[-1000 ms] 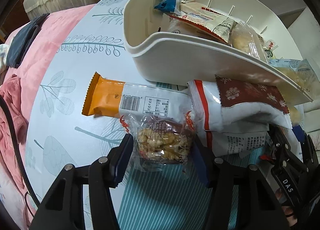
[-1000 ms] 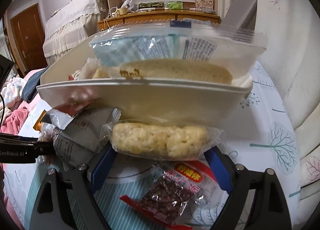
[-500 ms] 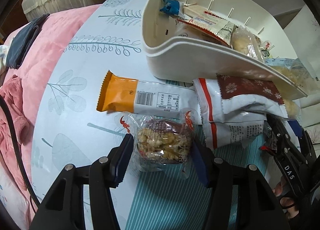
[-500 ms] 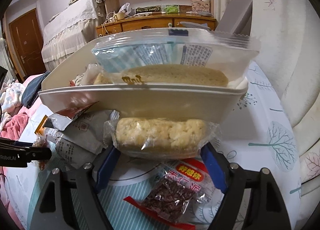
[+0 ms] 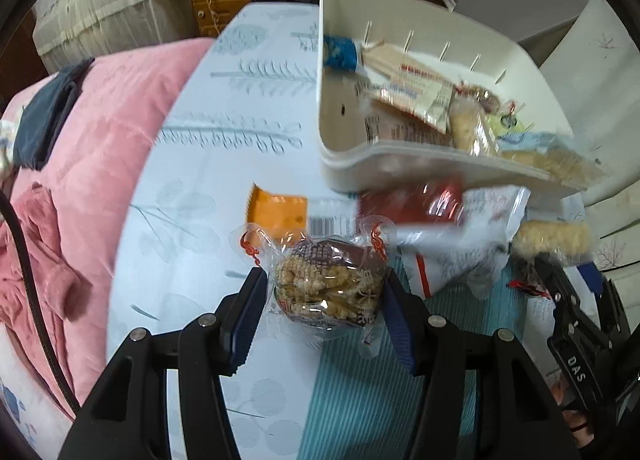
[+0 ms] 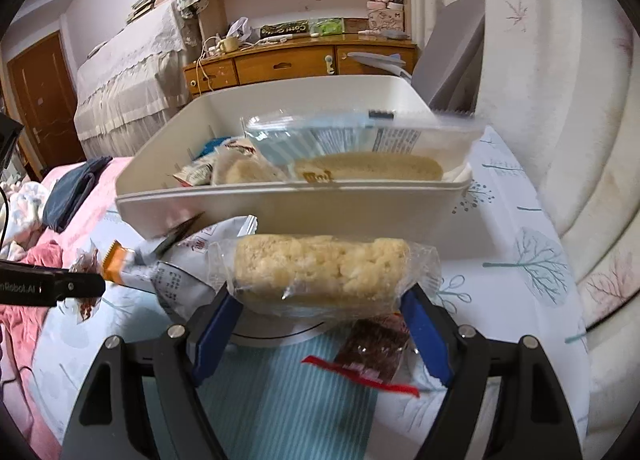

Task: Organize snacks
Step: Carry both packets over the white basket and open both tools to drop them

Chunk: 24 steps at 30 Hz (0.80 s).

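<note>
Both tongs have a snack clamped, as far as I can read my two wrist views. On the left tongs, the blue pads press on either side of a clear-wrapped walnut snack, the jaws only partly apart around it, and the packet hangs clear above the patterned bedspread. On the right tongs, the jaws stand wide and grip the ends of a clear-wrapped rice crispy bar, which sits crosswise between the pads, level with the near wall of the white bin and just in front of it.

From the left view I see the bin up and to the right of my held packet, with several wrapped snacks lying inside along its far wall. Between bin and tongs lies an orange-ended packet, flat on the bedspread, and beside it a white and red bag, blurred, its edge touching the bin's near wall. The rice bar and the black frame of the right tongs show at the right edge.

Through the right view I find a long bread packet resting across the bin's front rim. Below my right tongs a small dark red packet lies on a teal striped cloth. A pink quilt covers the bed to the left.
</note>
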### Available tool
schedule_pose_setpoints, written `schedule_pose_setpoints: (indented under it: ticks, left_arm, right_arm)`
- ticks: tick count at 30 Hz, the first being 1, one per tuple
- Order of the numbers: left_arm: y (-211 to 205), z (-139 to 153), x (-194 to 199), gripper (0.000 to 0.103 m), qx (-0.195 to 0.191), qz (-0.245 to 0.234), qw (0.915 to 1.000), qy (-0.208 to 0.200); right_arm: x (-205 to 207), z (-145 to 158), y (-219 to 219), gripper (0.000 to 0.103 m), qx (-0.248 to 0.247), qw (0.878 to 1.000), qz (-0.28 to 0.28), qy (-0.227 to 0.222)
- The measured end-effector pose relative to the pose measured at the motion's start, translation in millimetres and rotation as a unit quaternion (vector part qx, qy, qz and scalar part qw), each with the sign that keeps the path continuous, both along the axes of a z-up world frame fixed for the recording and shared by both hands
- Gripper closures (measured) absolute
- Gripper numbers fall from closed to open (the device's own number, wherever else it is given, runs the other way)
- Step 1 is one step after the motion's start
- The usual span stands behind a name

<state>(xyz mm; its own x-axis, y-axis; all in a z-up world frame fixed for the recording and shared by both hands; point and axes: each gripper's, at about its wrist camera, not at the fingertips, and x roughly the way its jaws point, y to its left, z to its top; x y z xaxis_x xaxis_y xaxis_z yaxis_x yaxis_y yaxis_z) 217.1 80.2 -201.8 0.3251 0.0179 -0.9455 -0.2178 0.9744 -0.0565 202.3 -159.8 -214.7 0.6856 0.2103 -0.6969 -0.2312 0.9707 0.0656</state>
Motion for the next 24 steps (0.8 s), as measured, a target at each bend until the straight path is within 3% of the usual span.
schedule_pose_setpoints:
  ticks: [12,24]
  left_arm:
    - [27,58,12,0.047,-0.009,-0.045,0.9984,-0.033]
    - [33,110,52,0.047,-0.011,-0.095,0.9942,-0.048]
  right_arm:
    - [-20,52,30,0.023,0.021,0.999,0.002,-0.044]
    - [6,95,74,0.023,0.017,0.996,0.019,-0.083]
